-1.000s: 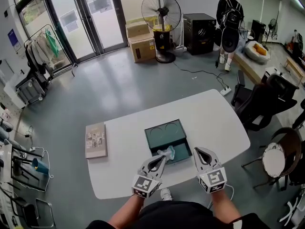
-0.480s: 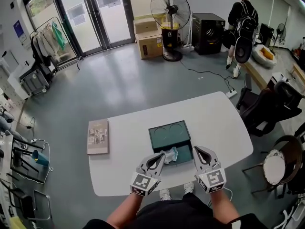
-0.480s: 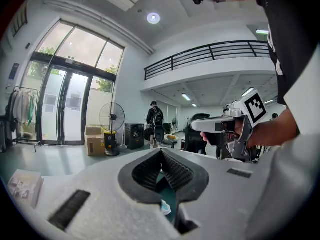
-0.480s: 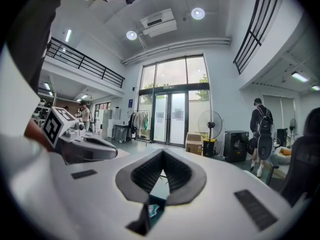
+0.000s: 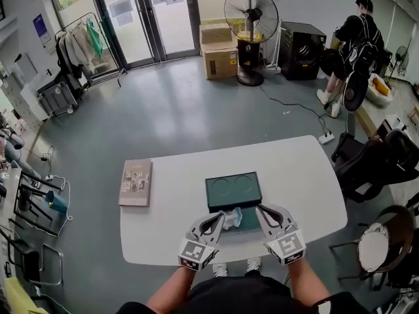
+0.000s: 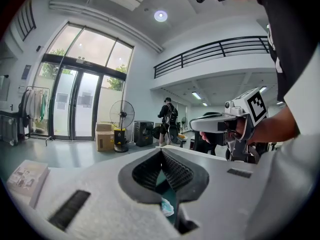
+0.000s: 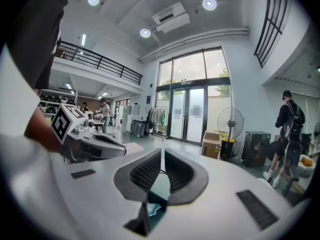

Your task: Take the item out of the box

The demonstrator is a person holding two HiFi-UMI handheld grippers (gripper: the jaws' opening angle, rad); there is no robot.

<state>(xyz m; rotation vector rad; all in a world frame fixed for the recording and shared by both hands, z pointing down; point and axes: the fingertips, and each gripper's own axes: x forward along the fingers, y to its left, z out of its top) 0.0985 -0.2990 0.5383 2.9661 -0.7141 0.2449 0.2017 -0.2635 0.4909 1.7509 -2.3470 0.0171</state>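
Grey plastic is nearest: the left gripper [image 5: 222, 216] and the right gripper [image 5: 260, 208] are held low over the near edge of the white counter [image 5: 177, 201], both pointing at the dark green box [image 5: 233, 190]. In the left gripper view its jaws are together at the tips, with nothing visibly pinched between the ribbed pads. The right gripper's jaws are opening, with a narrow slit between them and nothing in it.

The crumpled pale blue-white item [image 5: 231, 218] lies in the near half of the box, between the two gripper tips and just beside the left one. Whether it touches that tip cannot be told. The far half of the box shows two round recesses.

Left of the box and well apart from it, a book [image 5: 135, 182] lies flat on the counter. Beyond the counter stand a fan [image 5: 250, 18] and cardboard boxes [image 5: 219, 57] near glass doors [image 5: 150, 15]. A person with a backpack [image 5: 353, 51] is at the far right.
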